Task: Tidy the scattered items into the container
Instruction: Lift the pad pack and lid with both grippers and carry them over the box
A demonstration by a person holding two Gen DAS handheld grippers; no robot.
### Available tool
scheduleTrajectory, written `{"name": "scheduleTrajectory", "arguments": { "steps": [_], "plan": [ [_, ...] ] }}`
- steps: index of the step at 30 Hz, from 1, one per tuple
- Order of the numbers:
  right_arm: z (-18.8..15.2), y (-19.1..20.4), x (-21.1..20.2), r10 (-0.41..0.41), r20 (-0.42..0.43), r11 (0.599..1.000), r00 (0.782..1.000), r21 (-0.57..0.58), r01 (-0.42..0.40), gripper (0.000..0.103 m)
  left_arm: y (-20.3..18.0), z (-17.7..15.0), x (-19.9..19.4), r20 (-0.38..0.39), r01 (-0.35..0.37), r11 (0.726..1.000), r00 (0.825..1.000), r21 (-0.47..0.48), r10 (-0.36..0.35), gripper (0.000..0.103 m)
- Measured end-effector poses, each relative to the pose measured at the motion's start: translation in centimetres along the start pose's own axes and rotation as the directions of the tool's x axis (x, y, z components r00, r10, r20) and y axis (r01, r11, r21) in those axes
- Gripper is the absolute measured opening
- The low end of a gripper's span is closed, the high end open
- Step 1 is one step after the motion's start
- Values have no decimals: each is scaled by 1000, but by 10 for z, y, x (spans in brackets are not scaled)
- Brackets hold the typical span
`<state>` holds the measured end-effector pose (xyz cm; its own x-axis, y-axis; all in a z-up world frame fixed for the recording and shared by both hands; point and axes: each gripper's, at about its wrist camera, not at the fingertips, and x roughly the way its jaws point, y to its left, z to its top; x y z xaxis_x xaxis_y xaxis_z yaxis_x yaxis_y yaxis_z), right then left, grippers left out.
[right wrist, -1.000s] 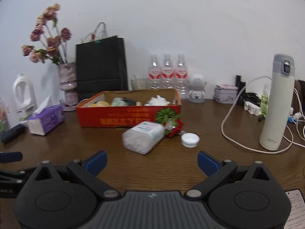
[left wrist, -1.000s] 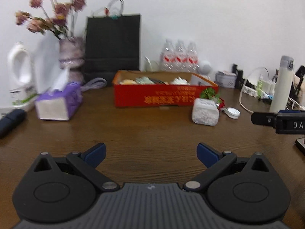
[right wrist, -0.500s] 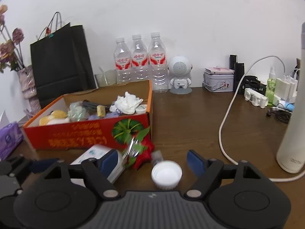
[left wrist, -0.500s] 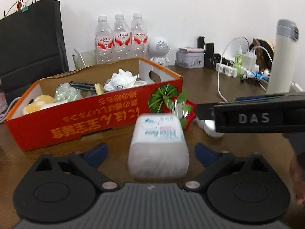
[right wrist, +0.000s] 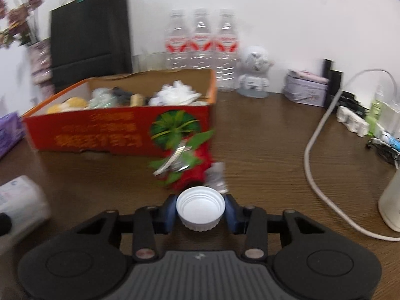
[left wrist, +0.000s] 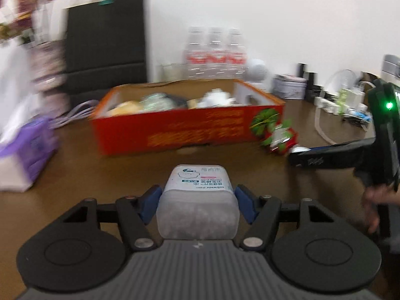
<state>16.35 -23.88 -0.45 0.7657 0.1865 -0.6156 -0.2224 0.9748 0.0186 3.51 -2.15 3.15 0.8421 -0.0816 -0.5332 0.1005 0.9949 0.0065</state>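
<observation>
Left jaws now clamped on cotton-swab tub, right jaws on white cap

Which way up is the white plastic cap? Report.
Open side up: the white plastic cap shows its hollow, ridged inside, held between the right hand-held gripper's blue pads.

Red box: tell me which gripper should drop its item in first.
Probably the left. The left gripper is shut on the cotton pack squarely before the red box. The right gripper, shut on the white cap, faces the box's corner, behind the red flower.
</observation>
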Motion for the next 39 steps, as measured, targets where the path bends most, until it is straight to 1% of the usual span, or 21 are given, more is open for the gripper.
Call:
{"name": "scheduleTrajectory", "arguments": {
  "steps": [1, 3, 4, 6, 9, 11, 13, 15, 17, 18, 20, 22, 23, 25, 27, 29, 31, 33, 35, 38, 39],
  "plan": [
    [-2, 6, -4, 30, -8, 999, 1000, -13, -30, 39, 5, -5, -8, -12, -19, 1000, 1000, -10, 19, 67],
    [-7, 24, -17, 99, -33, 993, 995, -62, -101, 39, 12, -16, -26, -25, -51, 999, 998, 5, 51, 67],
    [-11, 36, -26, 133, -45, 986, 990, -93, -136, 39, 15, -22, -35, -20, -68, 998, 997, 12, 68, 67],
    [-20, 62, -40, 195, -77, 967, 978, -151, -205, 39, 24, -31, -49, -17, -102, 995, 995, -7, 102, 67],
    [-30, 99, -58, 253, -96, 943, 963, -197, -267, 39, 35, -39, -63, -17, -114, 993, 993, -42, 113, 67],
    [-33, 115, -65, 263, -101, 934, 960, -224, -279, 39, 39, -43, -71, -7, -127, 991, 992, -33, 127, 67],
    [-34, 128, -69, 270, -112, 924, 956, -250, -290, 39, 43, -46, -76, -13, -113, 993, 994, -47, 112, 67],
    [-35, 135, -74, 265, -115, 925, 957, -251, -286, 39, 47, -49, -79, -7, -87, 995, 996, -58, 86, 68],
    [-35, 138, -75, 257, -118, 927, 959, -251, -280, 39, 48, -51, -81, 7, -77, 996, 997, -50, 77, 72],
    [-35, 138, -74, 249, -117, 930, 962, -248, -271, 39, 50, -51, -84, 28, -65, 997, 997, -44, 67, 77],
    [-35, 133, -78, 216, -101, 942, 971, -240, -235, 40, 55, -49, -88, 62, -14, 999, 998, -33, 16, 83],
    [-34, 126, -91, 188, -71, 950, 980, -238, -200, 45, 61, -44, -88, 78, 26, 999, 997, -39, -23, 88],
    [-33, 120, -100, 181, -48, 954, 982, -234, -187, 48, 64, -40, -86, 78, 47, 998, 996, -44, -43, 89],
    [-33, 109, -116, 169, -14, 962, 986, -217, -168, 55, 68, -32, -76, 74, 79, 995, 994, -62, -74, 89],
    [-33, 101, -124, 165, -2, 968, 986, -190, -163, 56, 69, -23, -62, 59, 102, 991, 994, -84, -97, 89],
    [-36, 97, -125, 162, -1, 974, 987, -162, -160, 56, 66, -15, -53, 35, 129, 988, 991, -82, -126, 89],
    [-38, 104, -124, 131, 6, 976, 991, -174, -128, 56, 63, -14, -49, 8, 102, 992, 995, -68, -102, 89],
    [-40, 113, -120, 163, 2, 971, 987, -178, -160, 55, 64, -18, -47, -25, 48, 995, 998, -90, -50, 89],
    [-41, 120, -109, 180, -19, 969, 984, -167, -180, 53, 68, -26, -46, -50, 29, 991, 998, -131, -36, 89],
    [-43, 129, -90, 123, -36, 974, 992, -185, -127, 52, 72, -35, -42, -88, 0, 986, 996, -165, -15, 80],
    [-44, 131, -86, 109, -40, 976, 993, -185, -114, 50, 73, -38, -42, -85, -1, 985, 996, -172, -13, 76]
  ]
}}
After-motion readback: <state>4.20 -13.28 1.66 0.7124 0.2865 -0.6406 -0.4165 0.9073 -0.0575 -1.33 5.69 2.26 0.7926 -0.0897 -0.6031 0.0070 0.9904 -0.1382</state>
